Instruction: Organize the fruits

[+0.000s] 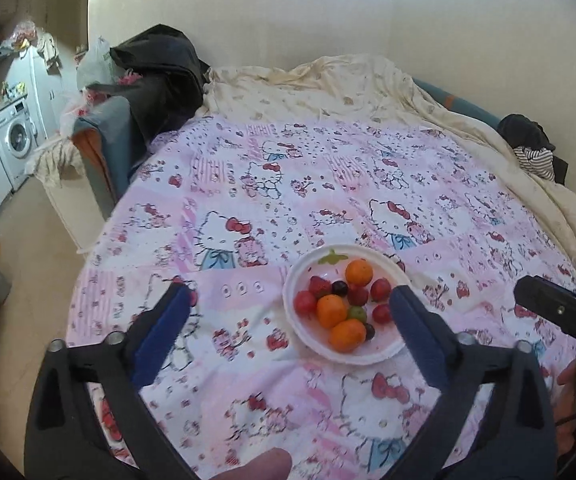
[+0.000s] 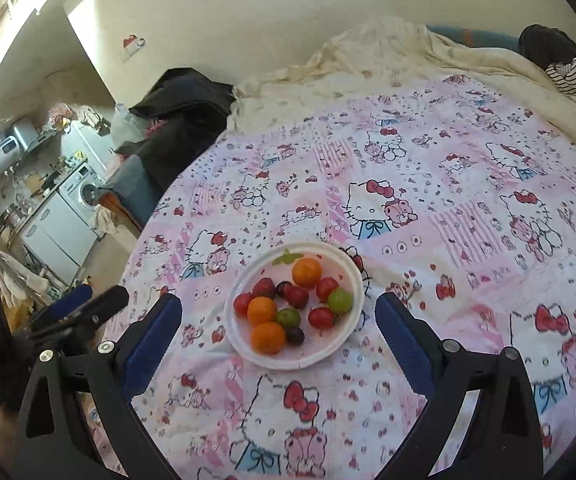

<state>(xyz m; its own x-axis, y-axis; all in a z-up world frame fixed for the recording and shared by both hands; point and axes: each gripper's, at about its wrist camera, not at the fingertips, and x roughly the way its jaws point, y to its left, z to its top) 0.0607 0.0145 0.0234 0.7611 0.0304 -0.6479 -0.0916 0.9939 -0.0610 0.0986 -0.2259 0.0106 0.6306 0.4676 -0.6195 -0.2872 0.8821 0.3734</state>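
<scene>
A white plate lies on the pink cartoon-cat cloth. It holds three oranges, a strawberry, several red round fruits, green grapes and dark grapes. My left gripper hangs open above the cloth, the plate showing toward its right finger, nothing between the pads. My right gripper is open too, held above the plate, which shows between its fingers untouched. Each gripper shows at the edge of the other's view: the right gripper, the left gripper.
The pink cloth covers a bed. A crumpled cream blanket lies along the wall behind, dark clothing at the back left, a striped garment at the back right. A kitchen with a washing machine is off left.
</scene>
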